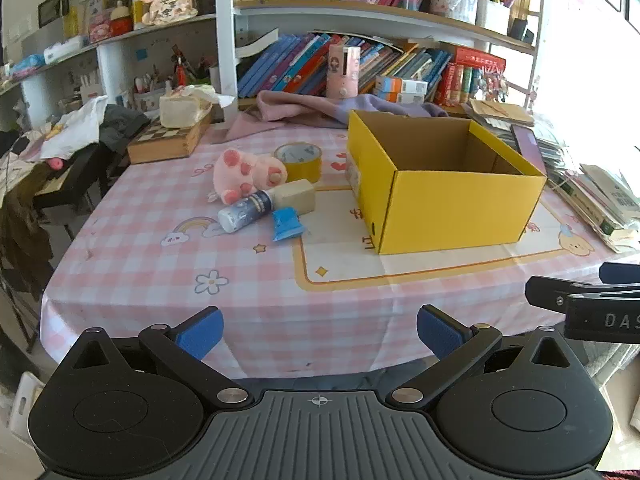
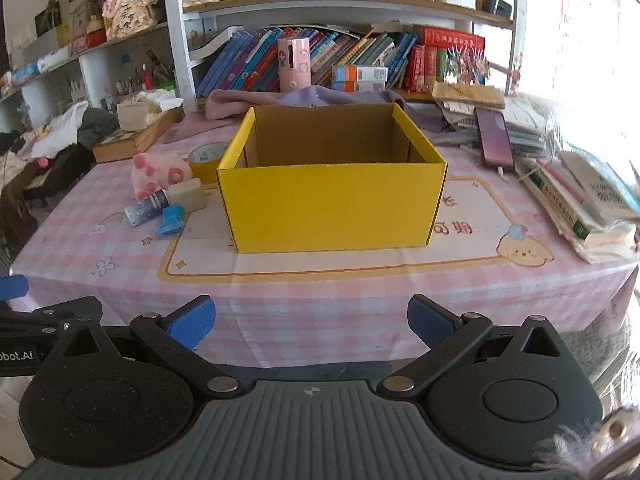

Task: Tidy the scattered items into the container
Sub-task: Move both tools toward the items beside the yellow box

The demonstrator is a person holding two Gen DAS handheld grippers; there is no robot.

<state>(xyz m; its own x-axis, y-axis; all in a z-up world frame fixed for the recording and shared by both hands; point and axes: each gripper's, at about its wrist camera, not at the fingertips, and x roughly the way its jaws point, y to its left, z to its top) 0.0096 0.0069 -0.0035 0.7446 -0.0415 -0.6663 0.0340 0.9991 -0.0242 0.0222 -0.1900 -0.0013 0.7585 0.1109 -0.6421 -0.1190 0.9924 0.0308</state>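
An open yellow cardboard box (image 1: 460,212) (image 2: 332,204) stands on the pink checked tablecloth, nothing visible inside. To its left lie a pink plush toy (image 1: 244,174) (image 2: 158,172), a yellow tape roll (image 1: 300,160) (image 2: 206,158), a beige block (image 1: 294,196) (image 2: 188,196), a starry blue bottle (image 1: 246,210) (image 2: 146,208) and a small blue packet (image 1: 286,224) (image 2: 172,220). My left gripper (image 1: 319,332) hovers open off the table's near edge, well short of the items. Facing the box front, my right gripper (image 2: 311,322) is open and holds nothing.
A wooden chess box (image 1: 168,140) with a tissue pack sits back left. Purple cloth (image 1: 320,108) lies behind the yellow box. A phone (image 2: 496,140) and stacked books (image 2: 580,200) crowd the right edge. Bookshelves rise behind. The other gripper shows at the right rim (image 1: 584,300).
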